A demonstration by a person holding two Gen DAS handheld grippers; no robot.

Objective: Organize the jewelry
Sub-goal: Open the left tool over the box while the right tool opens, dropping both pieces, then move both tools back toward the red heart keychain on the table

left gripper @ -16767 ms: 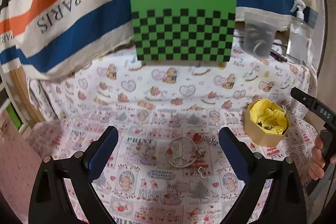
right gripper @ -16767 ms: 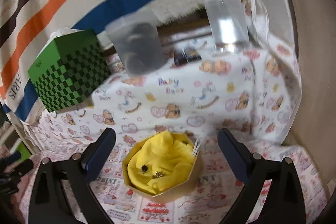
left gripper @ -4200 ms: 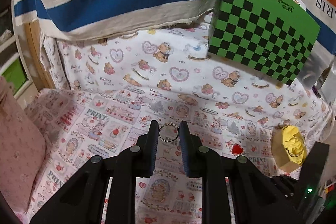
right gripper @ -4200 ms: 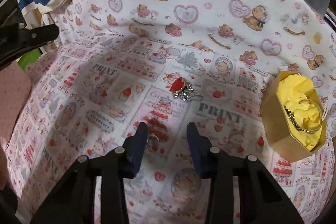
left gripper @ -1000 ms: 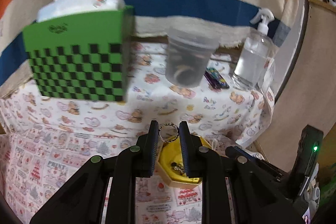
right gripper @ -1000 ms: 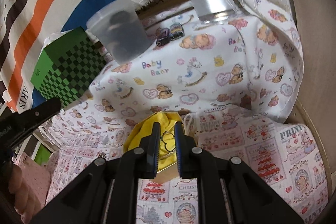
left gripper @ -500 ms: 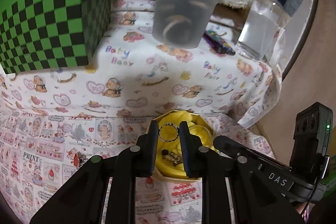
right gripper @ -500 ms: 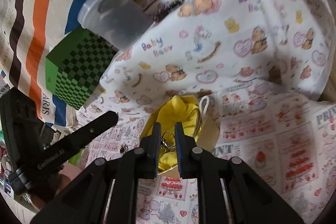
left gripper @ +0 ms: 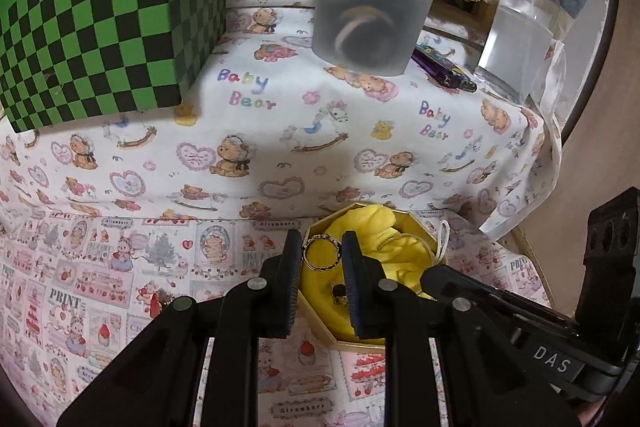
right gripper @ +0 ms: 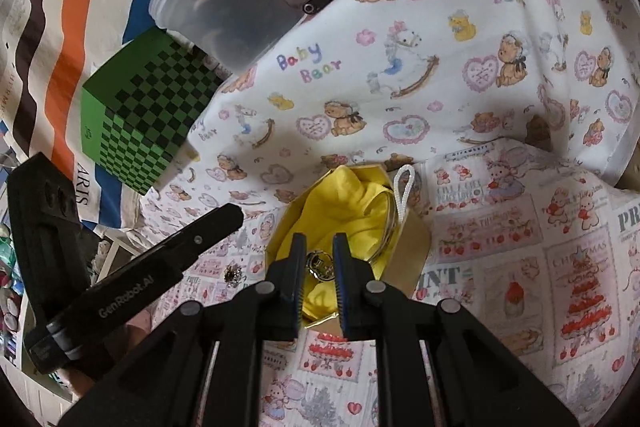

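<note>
A beaded ring (left gripper: 321, 253) is pinched between the pads of the left gripper (left gripper: 321, 259), held over the gold octagonal box (left gripper: 332, 337) lined with yellow cloth (left gripper: 372, 223). A small silver trinket (right gripper: 319, 265) is clamped in the right gripper (right gripper: 318, 269), above the same box (right gripper: 416, 235). "DAS" is read on the right gripper's body in the left wrist view, "GenRobot.AI" on the left gripper's in the right wrist view. "Baby Bear" and "PRINT" are printed on the patterned cloth (left gripper: 248, 131). A green checkered box (left gripper: 92, 39) is seen behind
</note>
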